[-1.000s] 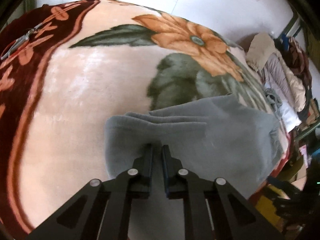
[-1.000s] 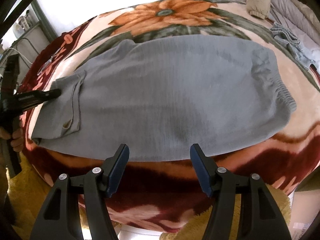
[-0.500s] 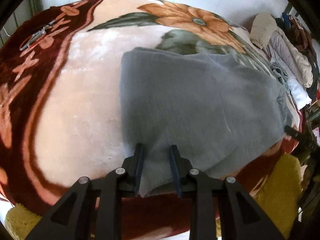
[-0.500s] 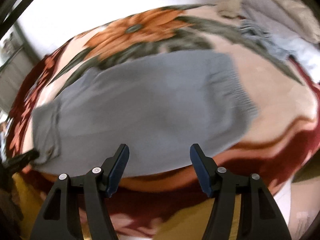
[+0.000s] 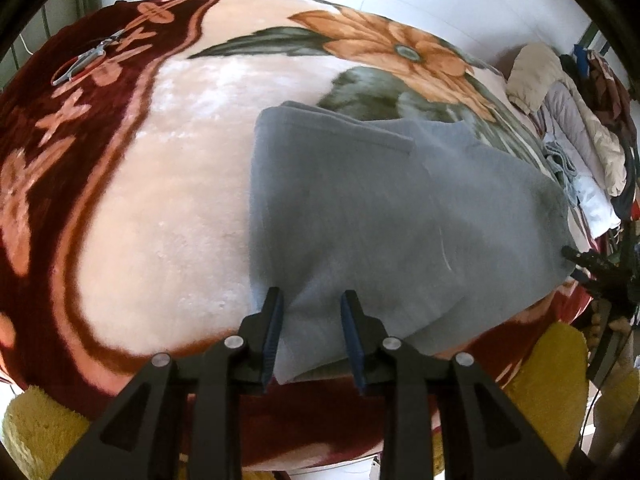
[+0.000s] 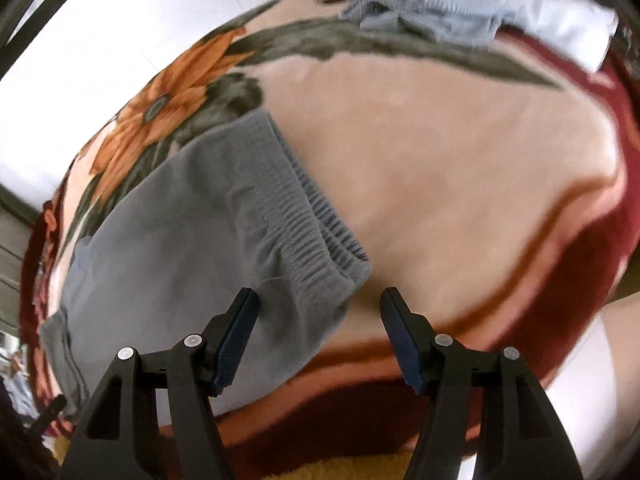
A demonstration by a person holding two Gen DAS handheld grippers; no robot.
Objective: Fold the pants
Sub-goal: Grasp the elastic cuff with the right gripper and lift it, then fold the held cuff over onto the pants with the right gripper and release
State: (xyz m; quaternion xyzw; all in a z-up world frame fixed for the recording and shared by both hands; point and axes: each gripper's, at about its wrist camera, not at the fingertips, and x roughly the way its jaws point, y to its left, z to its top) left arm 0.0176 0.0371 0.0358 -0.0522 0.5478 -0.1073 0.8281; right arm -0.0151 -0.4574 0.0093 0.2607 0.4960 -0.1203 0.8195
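Observation:
Grey sweatpants (image 5: 384,216) lie folded lengthwise on a floral blanket (image 5: 160,184). In the left wrist view my left gripper (image 5: 311,320) is open, its jaws either side of the near corner of the cuff end, not clamped. In the right wrist view the elastic waistband (image 6: 312,236) lies just ahead of my right gripper (image 6: 318,320), which is wide open and empty, hovering over the waistband's near corner. The right gripper's tip (image 5: 576,256) shows at the far right of the left wrist view.
A pile of clothes (image 5: 576,128) lies at the far end of the bed; light blue and white garments (image 6: 460,8) show there too. Scissors-like metal tool (image 5: 88,60) lies on the dark red border. A yellow rug (image 5: 552,380) is below the bed edge.
My left gripper let go of the cuff end, laid it over the pants, opened and drew back. My right gripper swung right, from the pants' middle to the waistband.

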